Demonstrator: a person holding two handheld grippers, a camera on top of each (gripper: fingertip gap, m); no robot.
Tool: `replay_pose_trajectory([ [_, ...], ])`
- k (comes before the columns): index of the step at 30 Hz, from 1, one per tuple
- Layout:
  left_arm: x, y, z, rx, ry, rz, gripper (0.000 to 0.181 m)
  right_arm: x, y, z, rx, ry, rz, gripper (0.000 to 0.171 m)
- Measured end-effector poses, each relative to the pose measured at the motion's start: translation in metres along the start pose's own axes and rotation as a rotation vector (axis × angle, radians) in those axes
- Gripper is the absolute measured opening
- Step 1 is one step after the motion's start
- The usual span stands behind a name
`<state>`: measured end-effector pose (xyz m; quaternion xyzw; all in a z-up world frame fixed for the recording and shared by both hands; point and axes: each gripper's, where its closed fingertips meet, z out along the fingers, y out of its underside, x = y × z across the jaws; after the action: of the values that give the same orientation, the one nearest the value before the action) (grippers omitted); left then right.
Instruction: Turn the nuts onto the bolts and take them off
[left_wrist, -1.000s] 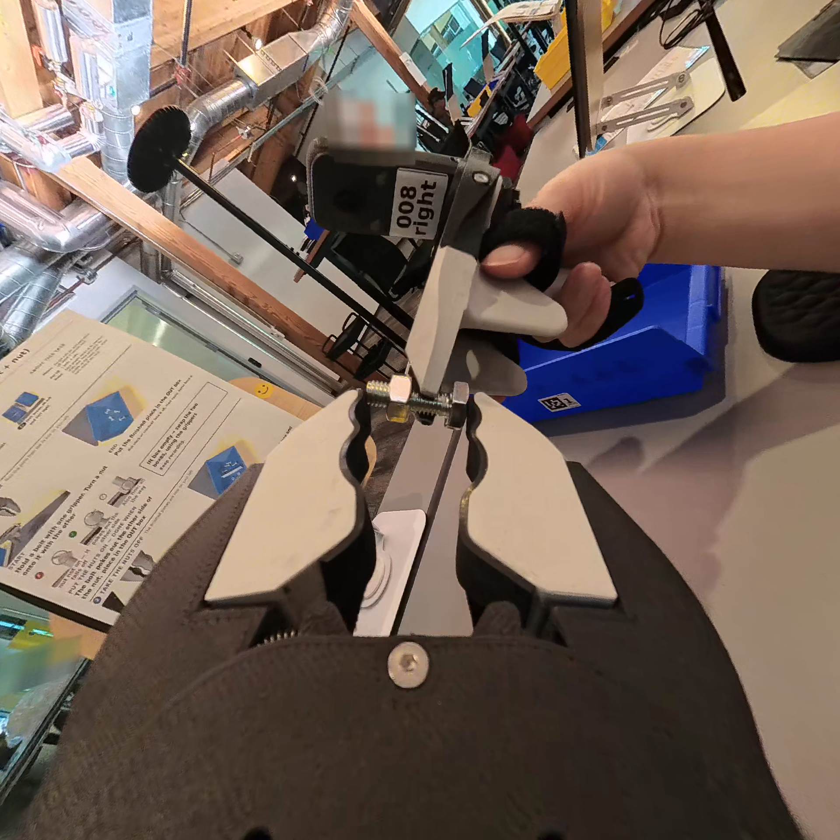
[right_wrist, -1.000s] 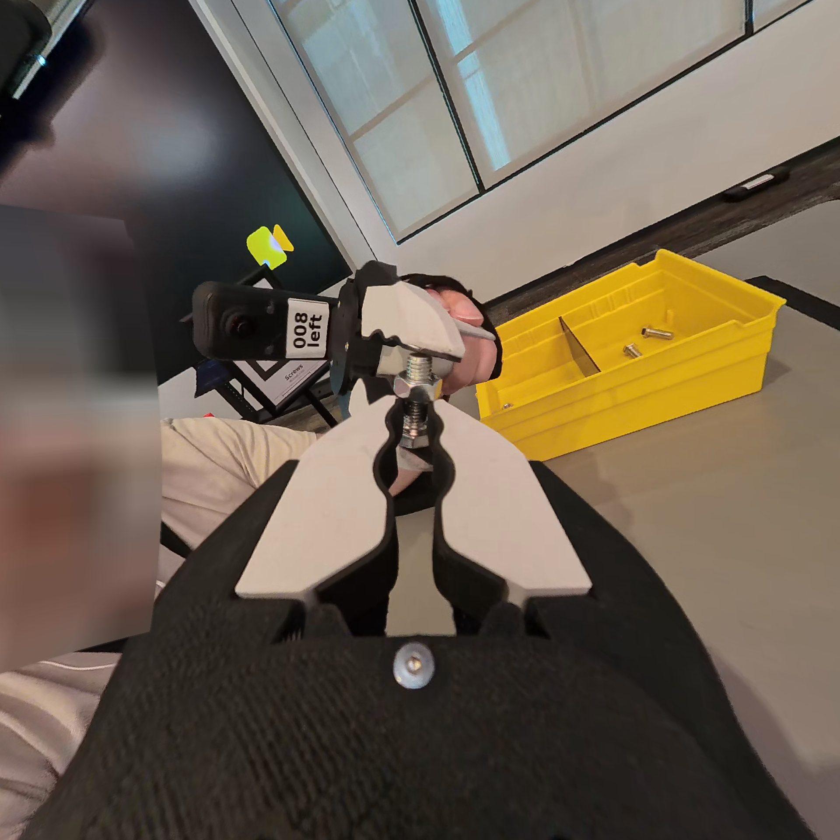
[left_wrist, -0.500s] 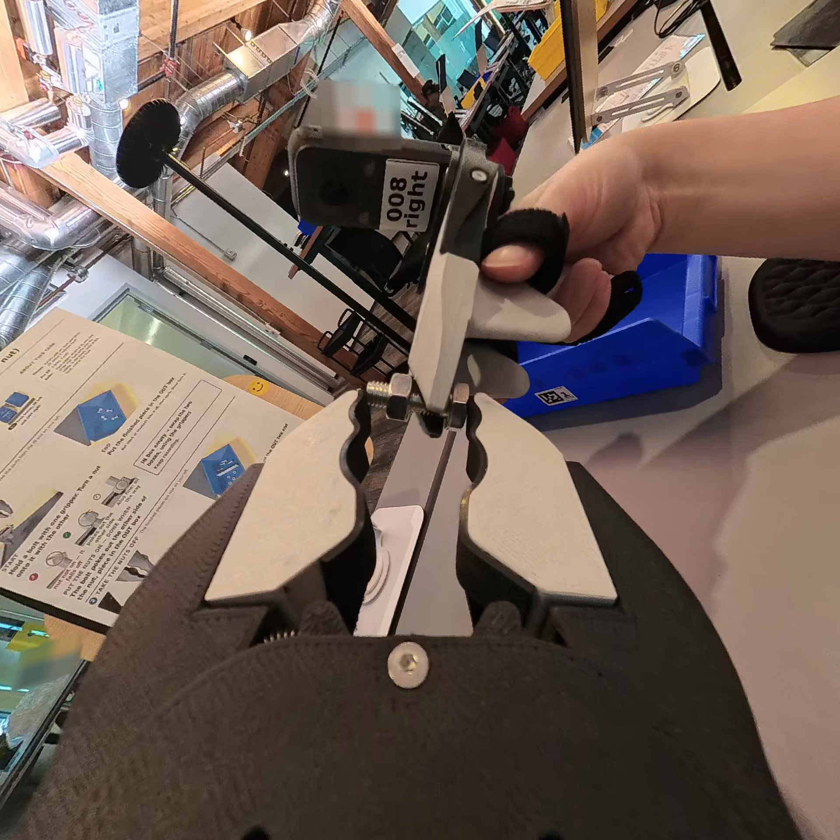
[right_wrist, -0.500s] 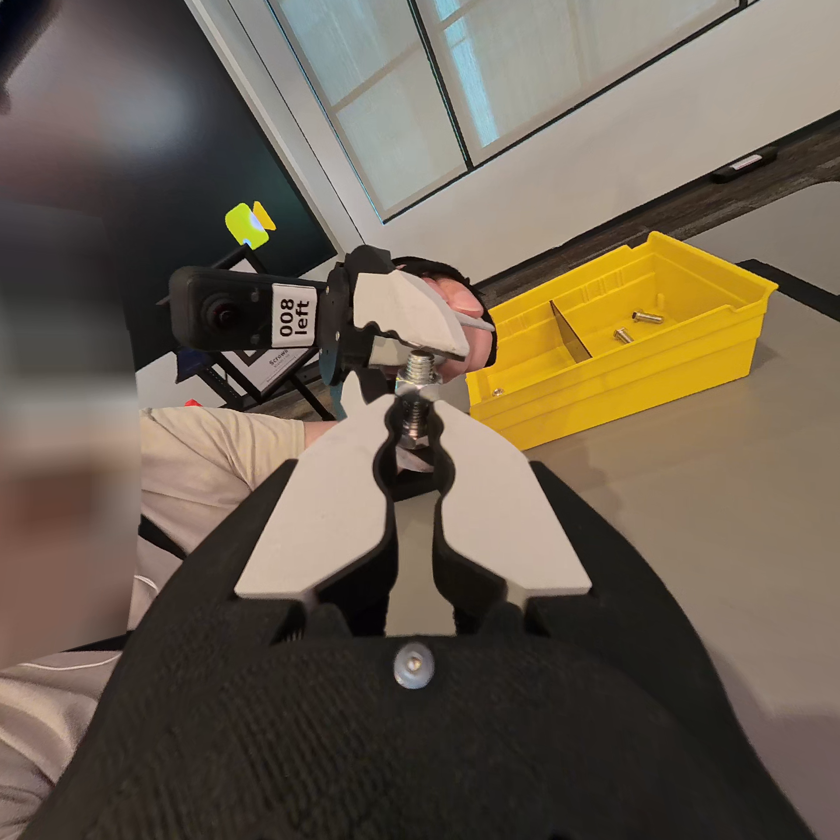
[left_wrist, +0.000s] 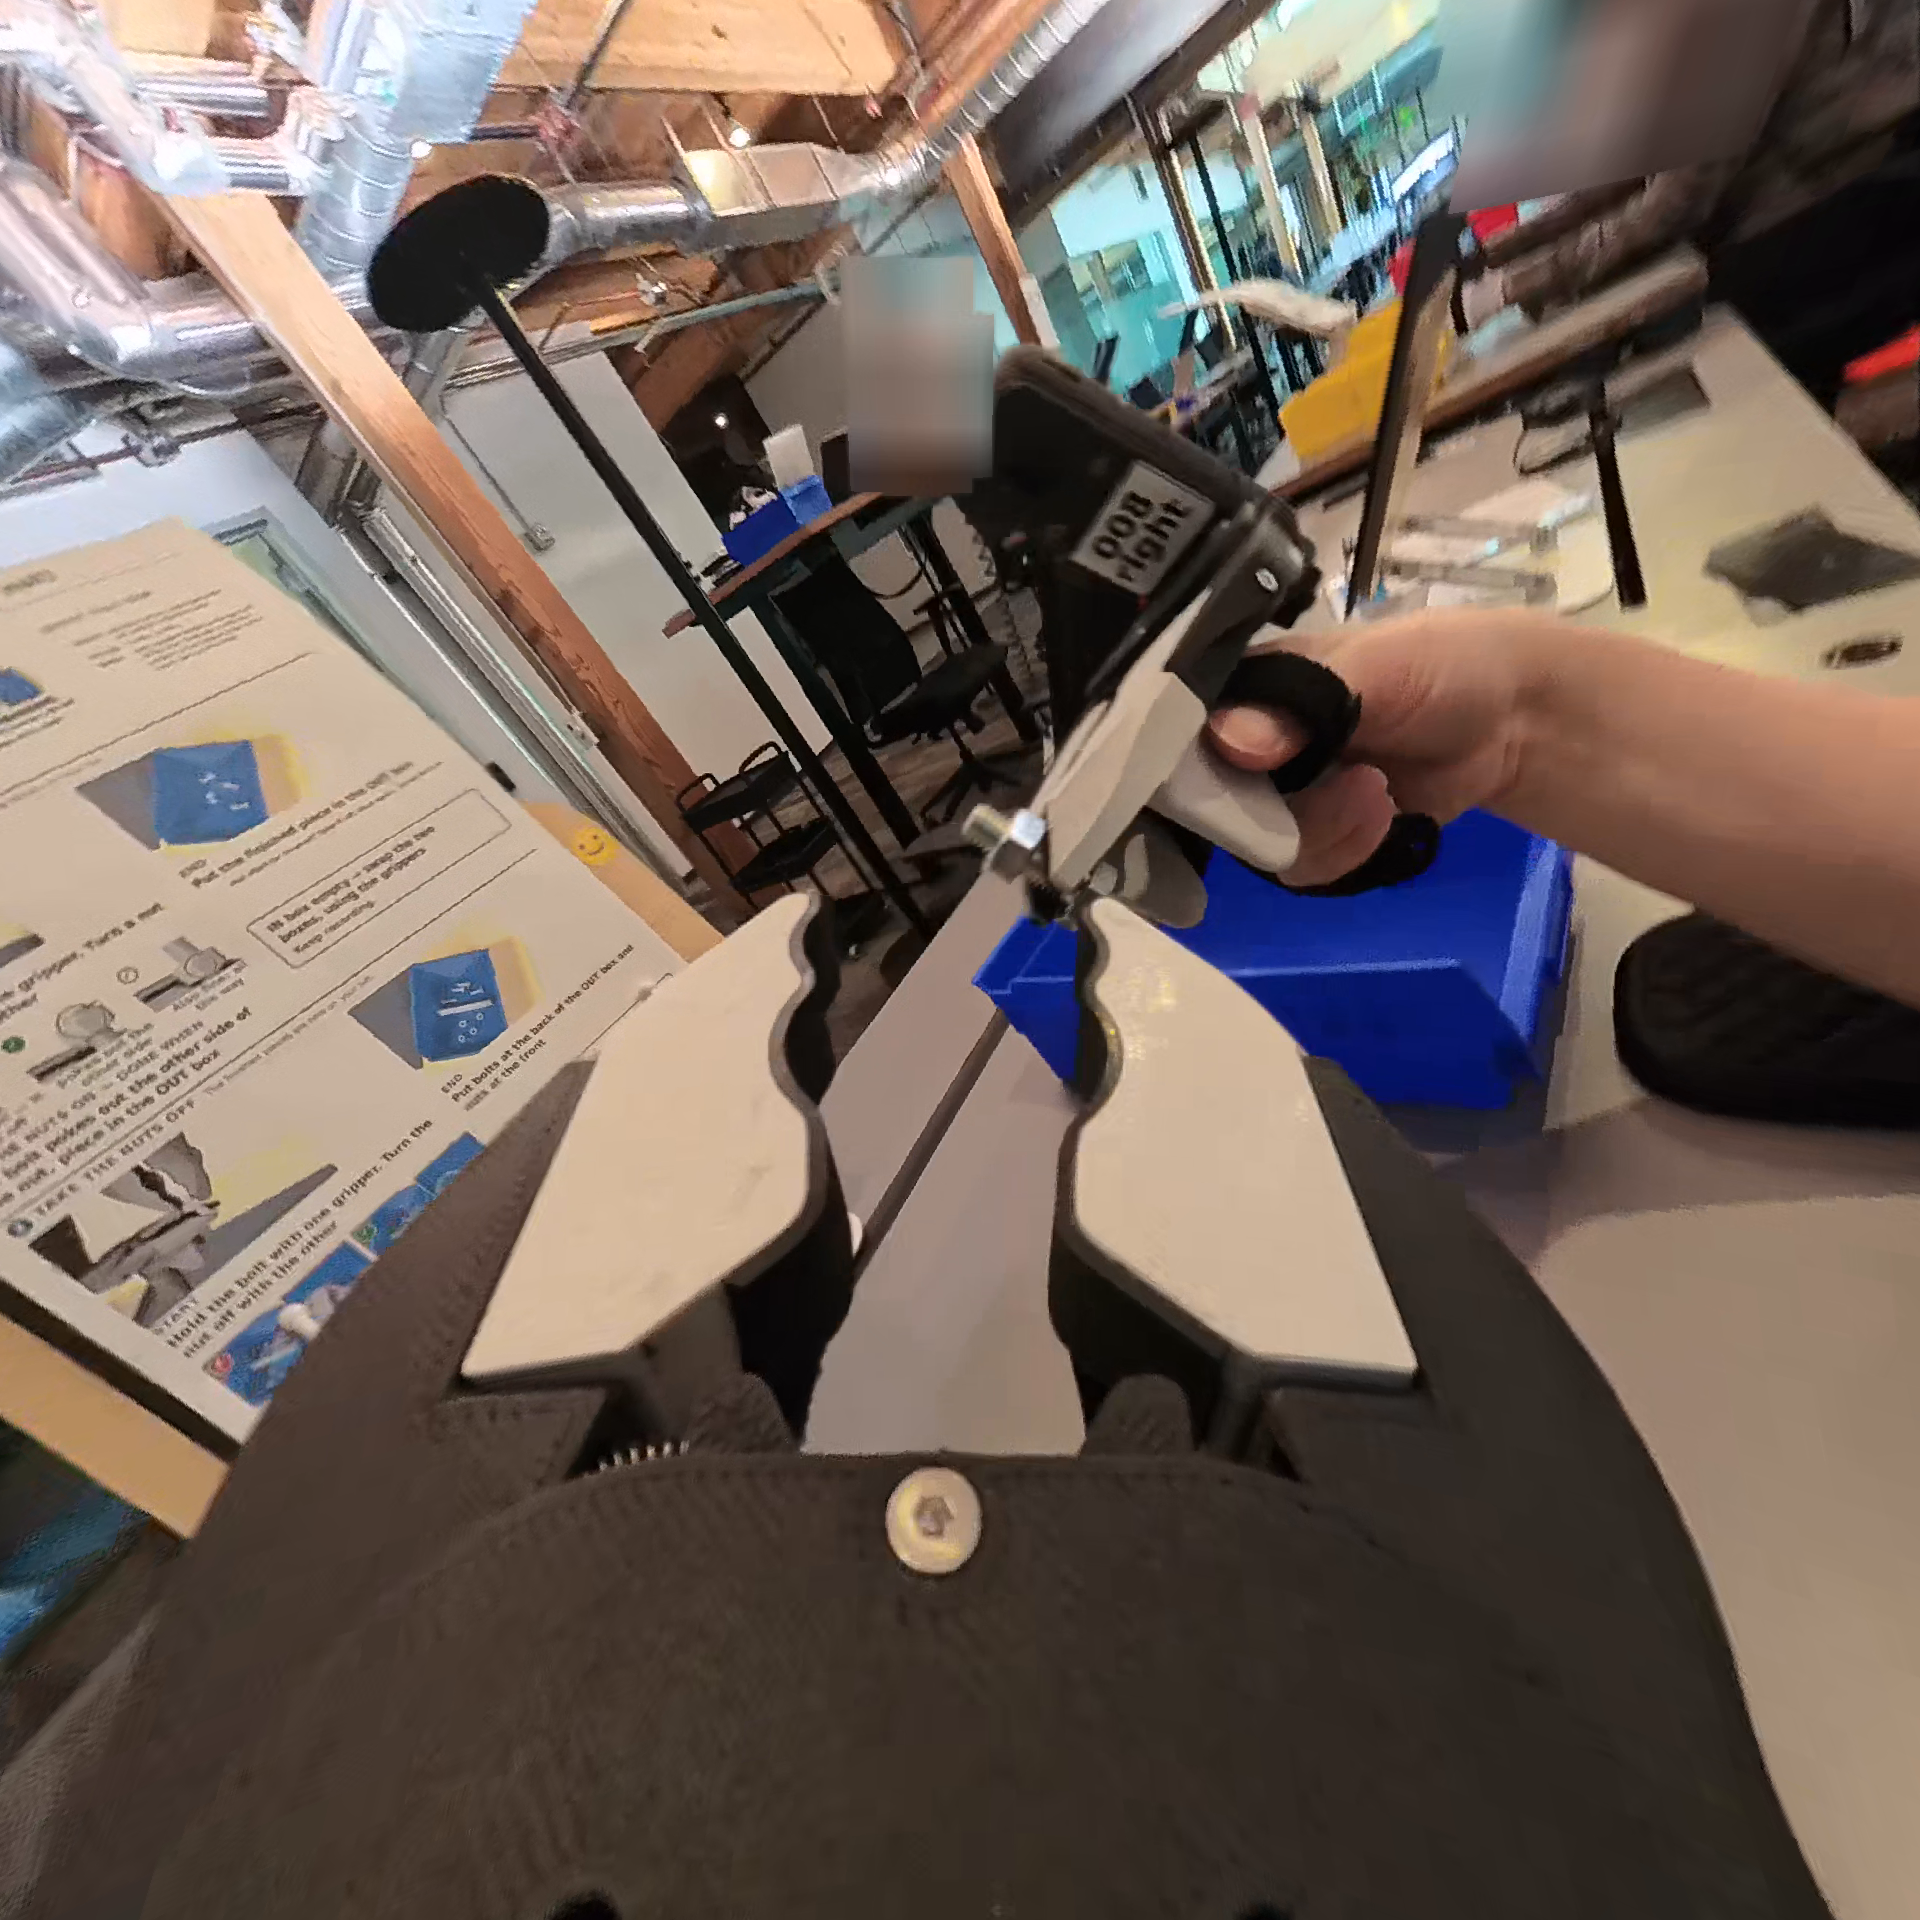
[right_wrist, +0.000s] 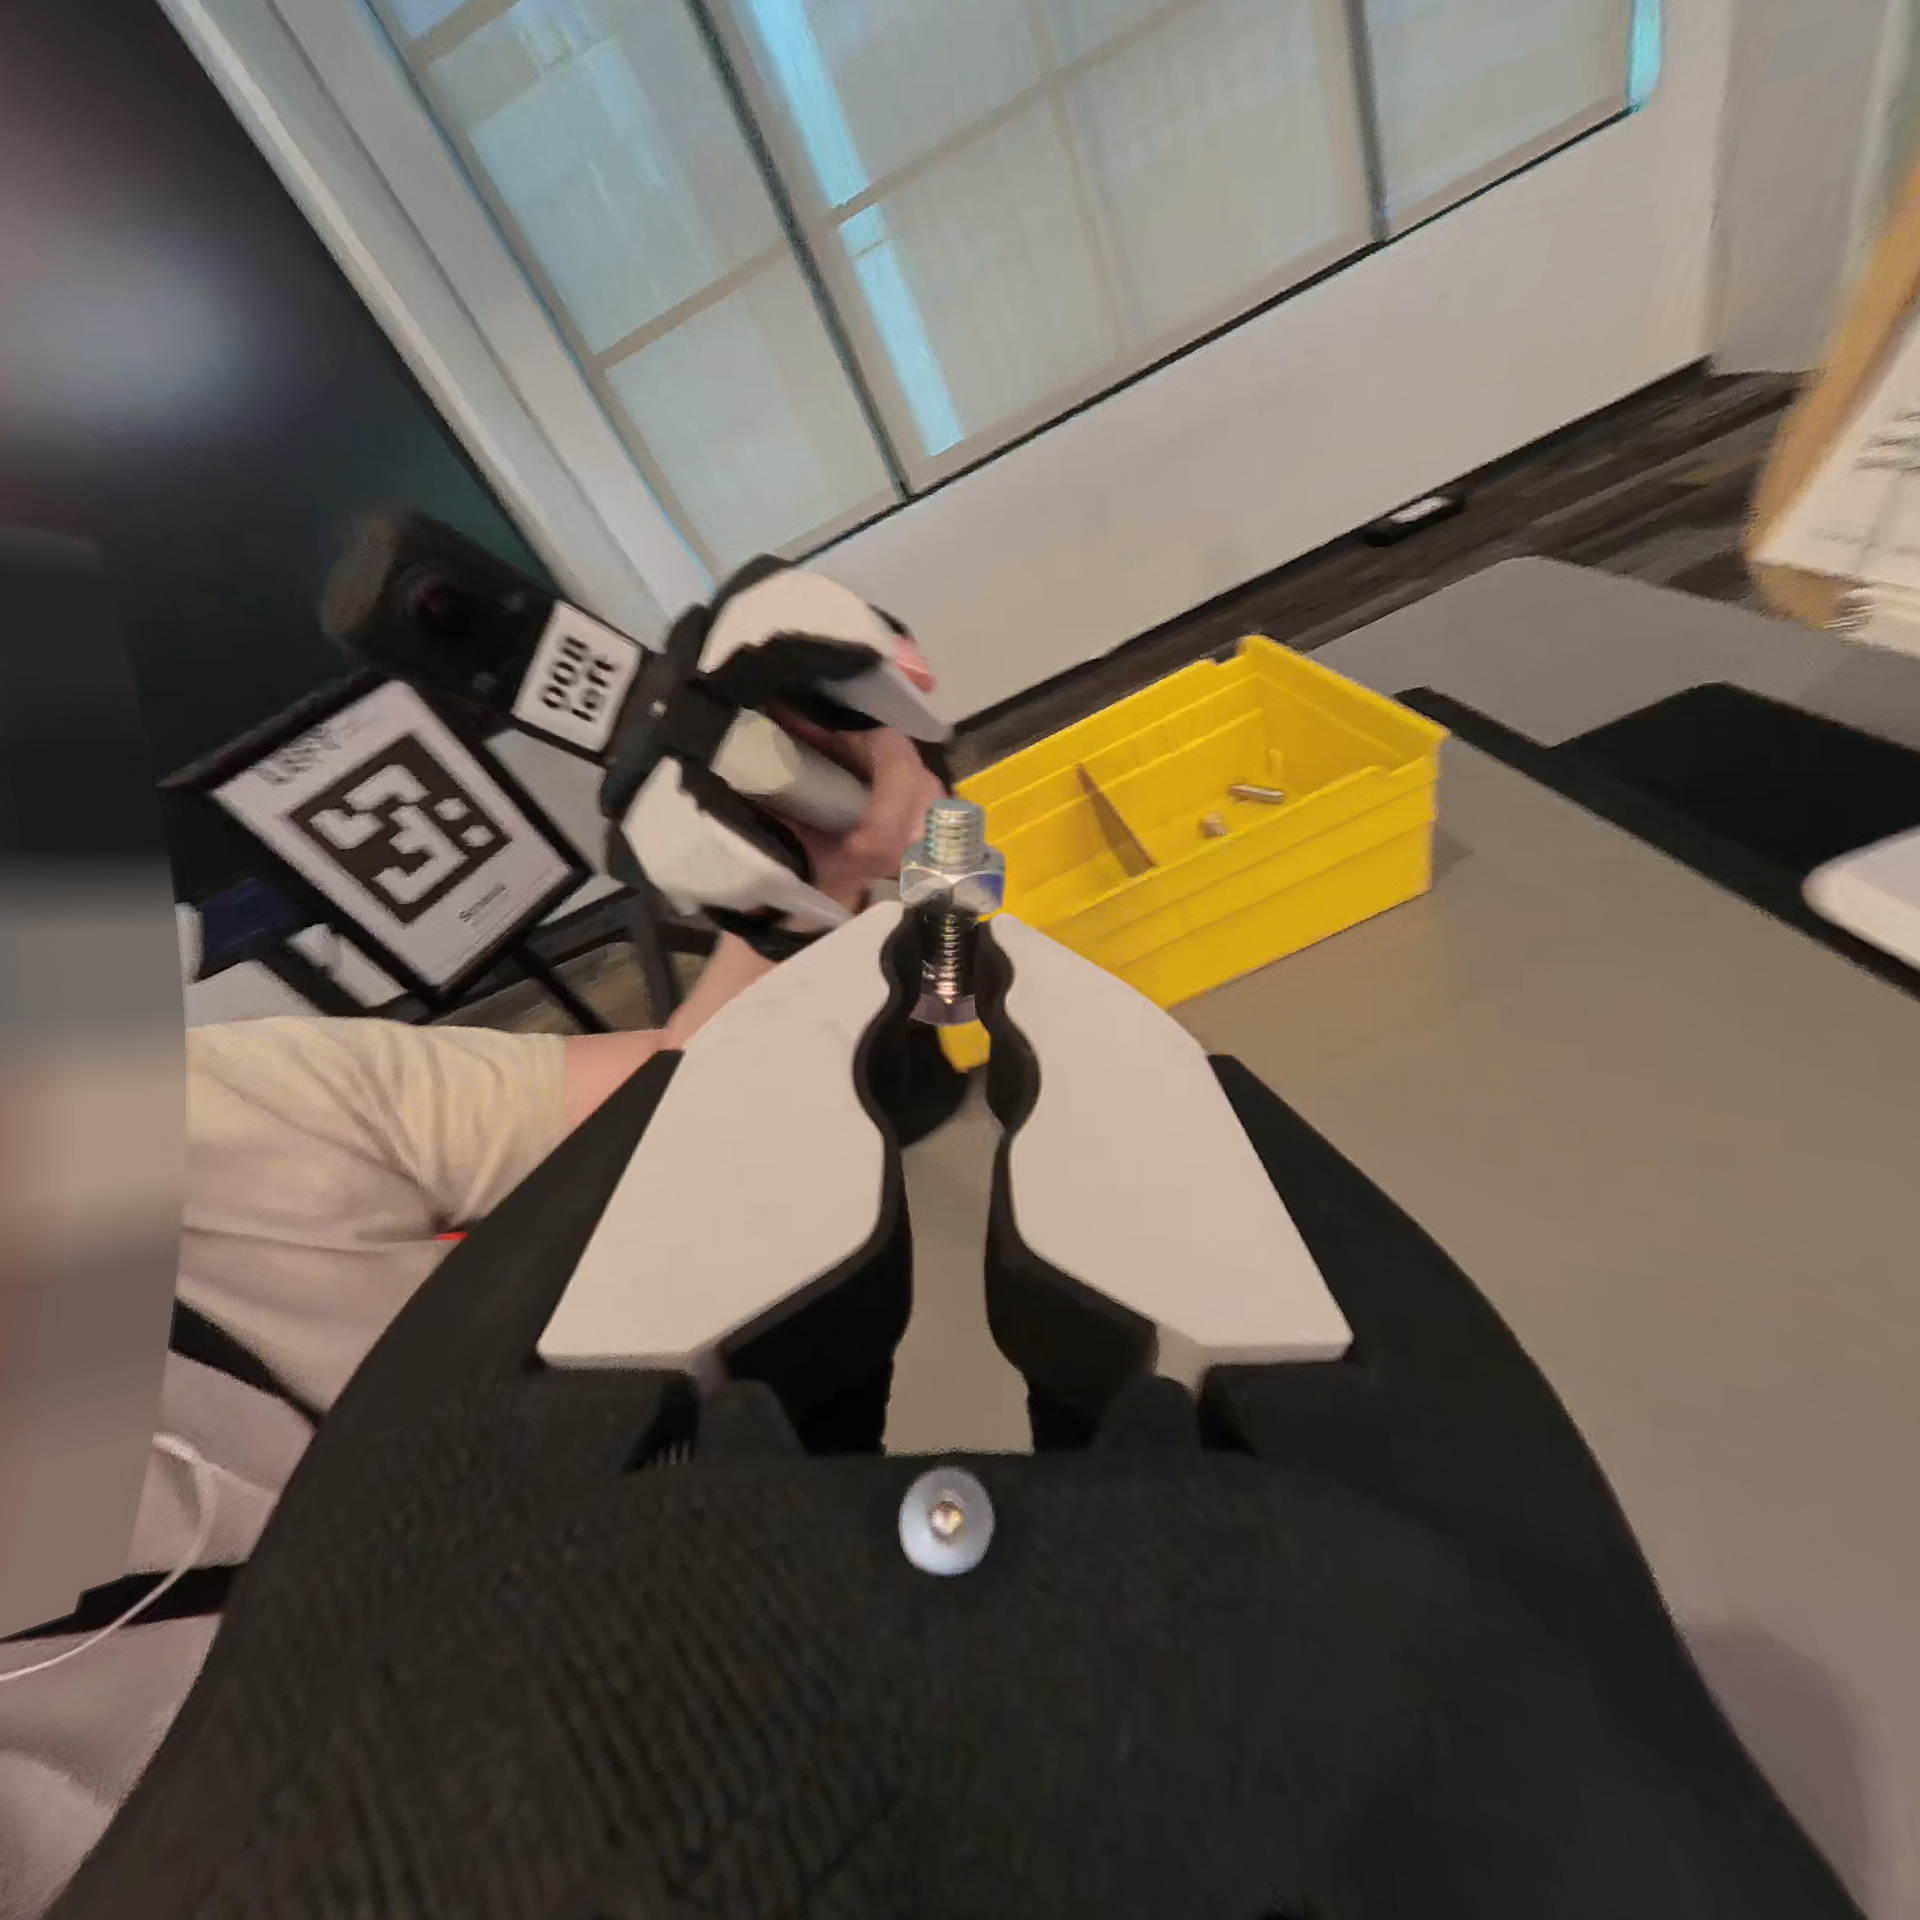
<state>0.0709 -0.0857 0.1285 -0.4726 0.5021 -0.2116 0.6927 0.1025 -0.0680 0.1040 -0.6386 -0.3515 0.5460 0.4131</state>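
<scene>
My right gripper (right_wrist: 943, 925) is shut on a steel bolt (right_wrist: 943, 961) that stands upright between its fingertips. A hex nut (right_wrist: 951, 875) sits on the bolt's thread just above the fingertips, and the thread end pokes out over it. The right gripper (left_wrist: 1044, 883) also shows in the left wrist view, with the bolt and nut (left_wrist: 1003, 831) at its tip. My left gripper (left_wrist: 945, 925) is open and empty, a short way below the bolt and not touching it. In the right wrist view the left gripper (right_wrist: 883, 821) sits behind and to the left of the bolt, jaws apart.
A yellow bin (right_wrist: 1299, 894) with a divider and a few loose bolts stands on the grey table (right_wrist: 1558, 1143) behind the bolt. A blue bin (left_wrist: 1351, 997) sits beyond the left gripper, a black pad (left_wrist: 1766, 1039) to its right. An instruction poster (left_wrist: 260, 935) stands at left. The left gripper's tips are roughly 5 cm from the right gripper's.
My left gripper has opened, let go of the nut and drawn away from the bolt. My right gripper keeps its hold on the bolt, with the nut still on it.
</scene>
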Motion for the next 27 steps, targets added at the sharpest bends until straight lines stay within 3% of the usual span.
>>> replay_pose_trajectory([
  [7,-0.041,-0.018,-0.033,0.108,-0.052,-0.227,0.036,0.057,-0.006,-0.087,-0.071,0.506,-0.130,0.010],
  [15,-0.069,-0.026,-0.065,0.165,-0.079,-0.330,0.030,0.132,0.055,-0.202,-0.411,1.002,-0.010,0.011],
  [20,-0.066,-0.034,-0.075,0.205,0.010,-0.413,0.030,0.177,0.115,-0.242,-0.554,1.097,0.267,0.012],
  [27,-0.060,-0.026,-0.068,0.160,0.062,-0.449,0.030,0.211,0.184,-0.276,-0.833,1.256,0.462,0.011],
])
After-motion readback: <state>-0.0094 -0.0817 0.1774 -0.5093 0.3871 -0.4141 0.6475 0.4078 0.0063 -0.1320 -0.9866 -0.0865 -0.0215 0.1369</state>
